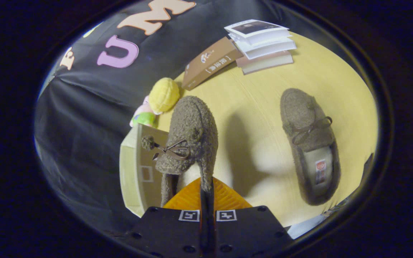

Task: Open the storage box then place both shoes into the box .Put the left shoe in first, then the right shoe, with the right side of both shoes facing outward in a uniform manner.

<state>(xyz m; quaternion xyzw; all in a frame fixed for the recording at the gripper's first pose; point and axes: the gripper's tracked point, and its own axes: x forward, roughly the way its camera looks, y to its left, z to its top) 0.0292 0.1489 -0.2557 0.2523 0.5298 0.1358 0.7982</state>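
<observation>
- Gripper [206, 191]: the two fingers are pressed close together, pinching the rim of a fuzzy brown slipper [189, 139] between them, at the side of its opening near the heel.
- Held slipper: it hangs lifted off the table, toe pointing away from the fingers, its bow and pom-pom turned to the left. It casts a shadow on the table surface to its right.
- Storage box [136, 175]: a pale cream box sits just left of the fingers, below and partly behind the held slipper (whether its door stands open cannot be told from this angle).
- Second slipper [310, 143]: it lies flat on the wooden table [256, 104], well apart to the right, opening upward, toe pointing away.
- Beyond the slippers: a yellow plush toy [163, 95] near the box, a brown book [210, 62] leaning, and a stack of books [264, 43] beside it.
</observation>
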